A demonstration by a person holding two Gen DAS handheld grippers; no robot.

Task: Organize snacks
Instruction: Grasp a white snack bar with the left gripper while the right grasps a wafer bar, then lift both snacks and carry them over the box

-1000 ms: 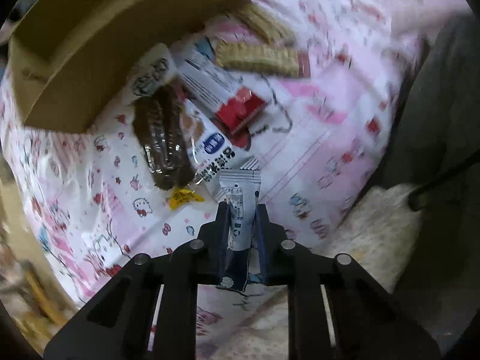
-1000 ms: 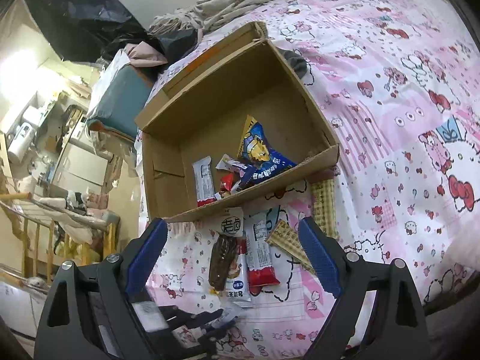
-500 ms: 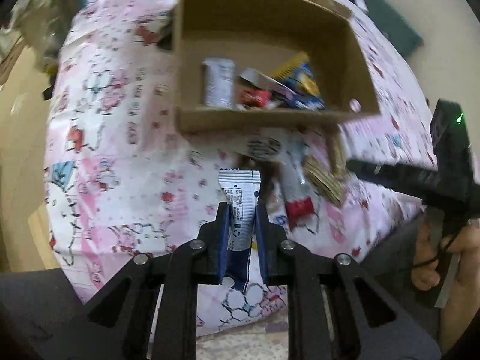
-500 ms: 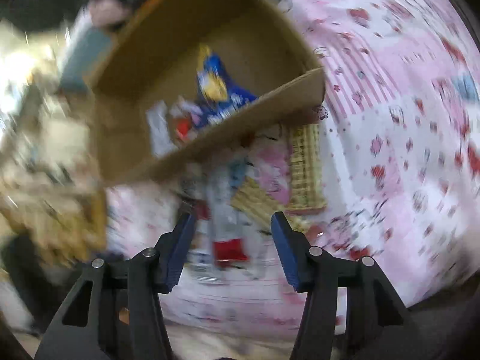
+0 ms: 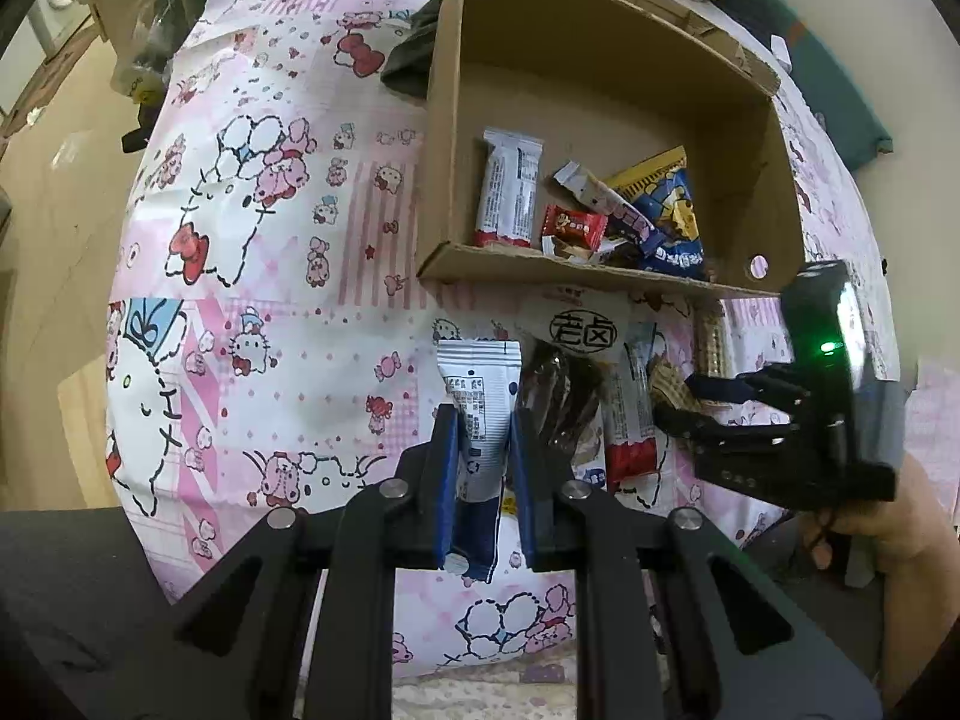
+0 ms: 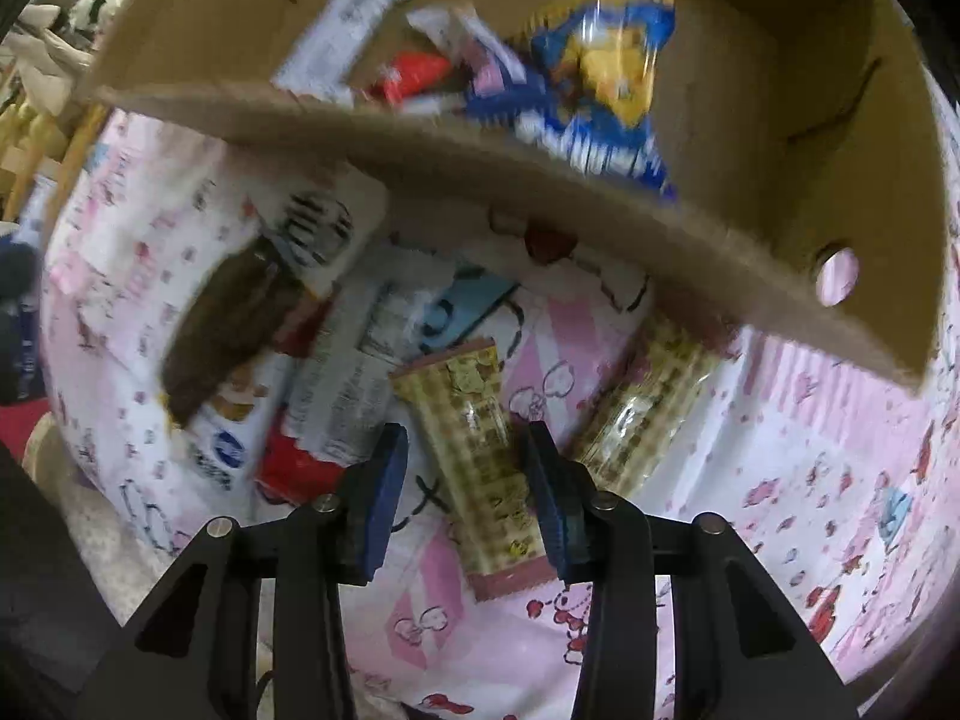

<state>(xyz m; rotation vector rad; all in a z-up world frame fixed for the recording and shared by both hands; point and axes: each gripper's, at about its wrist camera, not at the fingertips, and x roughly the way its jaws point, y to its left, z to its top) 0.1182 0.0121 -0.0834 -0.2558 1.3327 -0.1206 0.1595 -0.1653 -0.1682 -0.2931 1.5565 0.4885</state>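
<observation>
Snacks lie in two groups on the pink cartoon-print sheet (image 5: 288, 252): some inside the cardboard box (image 5: 600, 78), the rest loose just in front of its near wall.

Inside the box, left wrist view: a white bar with a red end (image 5: 509, 195), a small red wrapper (image 5: 573, 227), a blue and yellow bag (image 5: 669, 210), all against the near wall.

Outside, by the wall: a dark brown snack in clear wrap (image 5: 558, 402) with a white label, a white and red bar (image 5: 630, 420), and two waffle-pattern packets.

My left gripper (image 5: 483, 420) is clamped on a white and blue stick packet (image 5: 480, 414). Both blue pads press its sides; the packet's top stands up past the fingertips, and its lower end shows between the fingers. It is held clear of the sheet, in front of the box.

My right gripper (image 6: 465, 462) points down over the loose pile. Its jaws have just been closing, and one waffle-pattern packet (image 6: 480, 456) lies between them on the sheet. The right pad looks at the packet's edge; a gap shows on the left side, so I read no grip. The second waffle-pattern packet (image 6: 642, 420) lies just to the right, its far end under the box wall (image 6: 540, 180). This view is motion-blurred.

In the left view I see a hand (image 5: 888, 516) holding the right gripper at the right edge.
</observation>
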